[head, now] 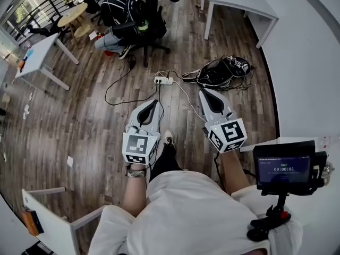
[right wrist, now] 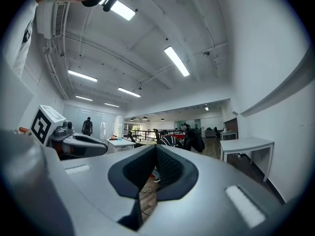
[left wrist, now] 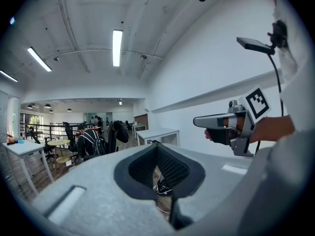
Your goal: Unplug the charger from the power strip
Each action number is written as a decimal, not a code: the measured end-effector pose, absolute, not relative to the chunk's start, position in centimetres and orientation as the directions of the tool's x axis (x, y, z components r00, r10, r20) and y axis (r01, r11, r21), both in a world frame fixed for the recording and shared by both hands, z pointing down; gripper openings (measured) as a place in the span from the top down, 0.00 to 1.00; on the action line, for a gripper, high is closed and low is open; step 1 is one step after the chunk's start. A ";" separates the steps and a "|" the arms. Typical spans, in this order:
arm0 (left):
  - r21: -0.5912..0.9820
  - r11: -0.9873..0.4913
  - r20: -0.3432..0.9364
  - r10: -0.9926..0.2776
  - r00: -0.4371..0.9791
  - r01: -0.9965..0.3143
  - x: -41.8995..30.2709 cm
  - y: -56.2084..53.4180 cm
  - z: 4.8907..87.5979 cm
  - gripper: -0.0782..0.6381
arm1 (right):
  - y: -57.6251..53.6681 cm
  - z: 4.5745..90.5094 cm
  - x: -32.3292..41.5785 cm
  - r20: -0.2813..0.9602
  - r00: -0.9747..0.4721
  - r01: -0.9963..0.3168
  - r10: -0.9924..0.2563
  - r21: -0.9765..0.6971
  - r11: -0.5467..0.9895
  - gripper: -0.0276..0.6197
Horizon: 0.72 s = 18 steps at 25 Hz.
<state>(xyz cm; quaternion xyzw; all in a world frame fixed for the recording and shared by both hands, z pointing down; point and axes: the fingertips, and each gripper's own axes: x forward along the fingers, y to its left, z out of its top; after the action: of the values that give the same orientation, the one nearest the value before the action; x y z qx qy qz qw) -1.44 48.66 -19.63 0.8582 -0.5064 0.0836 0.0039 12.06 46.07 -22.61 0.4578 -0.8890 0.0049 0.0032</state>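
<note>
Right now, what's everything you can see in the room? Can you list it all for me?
power strip: one, white, on the wooden floor ahead of both grippers
cable tangle: one heap, black, floor right of the strip
loose cable: one, black, looping left of the strip
white tables: two, one top right, one at left
round table: one, light wood, far left
seated person: one, dark striped top, on a black chair
screen: one, black, lit, at the right edge
left gripper: one, grey, jaws shut, empty
right gripper: one, grey, jaws shut, empty
</note>
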 end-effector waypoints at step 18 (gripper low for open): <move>-0.144 -0.492 0.151 -0.868 0.472 -0.859 -5.2 25.2 -18.4 0.89 | 23.7 -23.4 7.9 0.016 -0.583 -0.812 -0.812 0.001 0.583 0.95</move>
<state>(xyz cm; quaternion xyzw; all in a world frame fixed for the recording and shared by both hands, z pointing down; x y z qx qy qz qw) -5.19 25.20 -18.41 0.8576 -0.5035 0.1020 -0.0240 7.87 23.68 -23.42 0.4564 -0.8898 0.0031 0.0075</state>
